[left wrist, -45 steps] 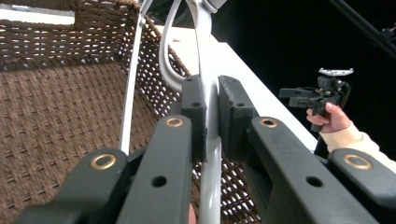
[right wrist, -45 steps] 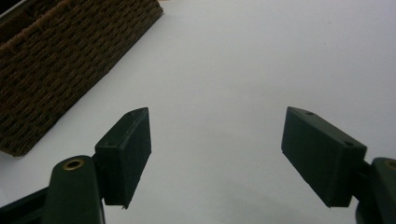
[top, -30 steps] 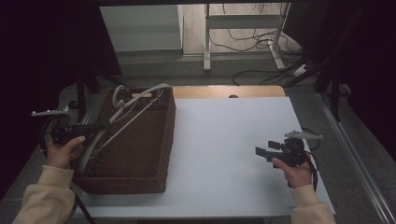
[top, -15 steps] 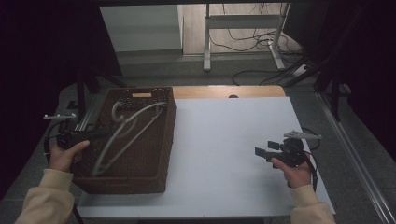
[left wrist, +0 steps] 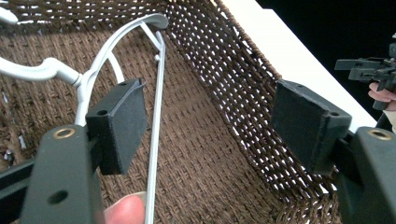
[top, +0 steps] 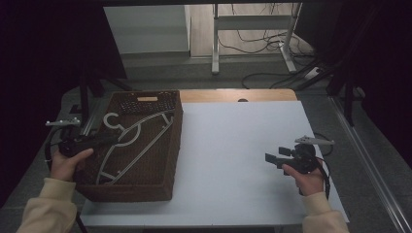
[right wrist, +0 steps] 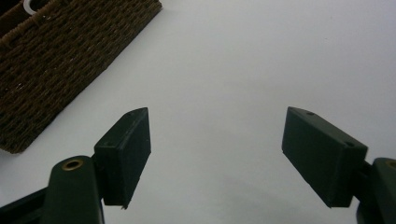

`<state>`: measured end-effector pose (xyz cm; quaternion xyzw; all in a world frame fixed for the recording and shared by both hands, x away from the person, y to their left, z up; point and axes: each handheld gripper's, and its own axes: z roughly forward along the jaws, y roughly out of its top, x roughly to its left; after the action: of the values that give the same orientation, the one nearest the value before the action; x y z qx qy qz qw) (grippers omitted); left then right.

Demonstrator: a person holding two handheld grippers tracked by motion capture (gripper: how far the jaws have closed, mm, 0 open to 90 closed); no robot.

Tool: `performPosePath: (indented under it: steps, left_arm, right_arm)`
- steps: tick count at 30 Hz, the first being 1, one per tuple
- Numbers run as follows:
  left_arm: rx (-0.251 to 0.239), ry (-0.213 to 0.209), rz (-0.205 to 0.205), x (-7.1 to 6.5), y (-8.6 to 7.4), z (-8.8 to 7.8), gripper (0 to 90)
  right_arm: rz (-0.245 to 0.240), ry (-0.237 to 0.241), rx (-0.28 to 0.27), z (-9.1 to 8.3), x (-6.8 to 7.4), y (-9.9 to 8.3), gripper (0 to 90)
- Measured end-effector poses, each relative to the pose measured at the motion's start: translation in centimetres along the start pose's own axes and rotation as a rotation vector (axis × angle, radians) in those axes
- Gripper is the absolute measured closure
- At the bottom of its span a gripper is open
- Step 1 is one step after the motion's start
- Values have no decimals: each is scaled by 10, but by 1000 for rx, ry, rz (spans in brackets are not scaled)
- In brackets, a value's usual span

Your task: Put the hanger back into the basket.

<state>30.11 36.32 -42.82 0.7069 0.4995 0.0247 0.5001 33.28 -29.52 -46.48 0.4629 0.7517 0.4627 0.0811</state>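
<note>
- inside the brown wicker basket (top: 165, 160) at the left of the tabletop (top: 233, 145) lies the white hanger (top: 128, 145) — flat on the woven bottom, hook toward the far end.
- by how it lies, the putting-in looks done; what is left, i judge, is only to draw the left hand clear of the basket.
- the left tool (left wrist: 205, 121) has just been opening; its jaws stand wide above the hanger, whose thin bar runs just beside the left pad without being pressed — nothing is held.
- the right tool (right wrist: 217, 149) hangs over bare tabletop well apart from the basket, jaws wide, nothing between them.
- the basket holds the hanger and, as far as i can tell, nothing else; the far end is too dim to be sure.
</note>
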Motion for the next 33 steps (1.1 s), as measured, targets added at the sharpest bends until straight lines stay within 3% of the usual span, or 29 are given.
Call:
performPosePath:
  steps: [5,10,14,25,33]
  left_arm:
    - [-7,18,24,-9,-1,-1,251]
    - [-14,94,66,-23,-3,2,226]
    - [-24,100,75,-34,-5,6,210]
    - [-13,131,158,-72,-9,21,209]
    - [7,125,249,-100,-16,40,204]
  right_arm:
    - [0,0,0,0,0,0,241]
    - [-1,2,-2,0,-1,0,239]
    - [2,3,-5,-1,0,1,239]
    - [-4,3,-3,-2,-1,1,239]
    - [-16,3,0,-2,-1,1,238]
